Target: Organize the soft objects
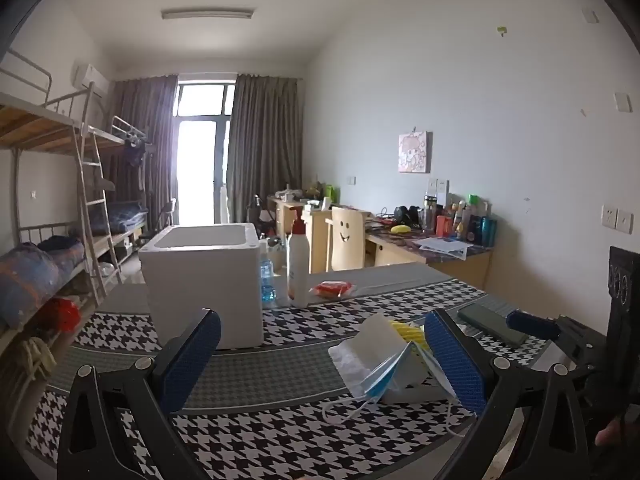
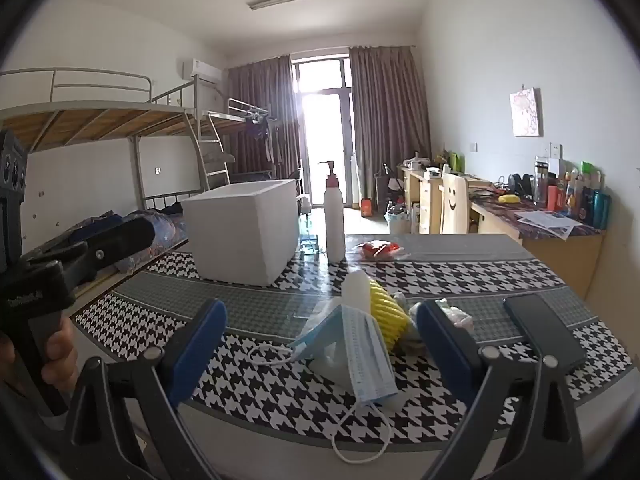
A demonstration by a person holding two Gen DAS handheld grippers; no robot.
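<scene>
Face mask [image 2: 362, 344] at lower centre, between spread right gripper [image 2: 320, 328] jaws.
Left gripper [image 1: 320, 344] open; mask untouched.

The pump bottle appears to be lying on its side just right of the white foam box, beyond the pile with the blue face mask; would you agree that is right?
Not quite: the pump bottle is standing upright, not lying on its side, as the right wrist view shows clearly. The rest holds: it is just right of the white foam box, beyond the pile with the blue face mask.
</scene>
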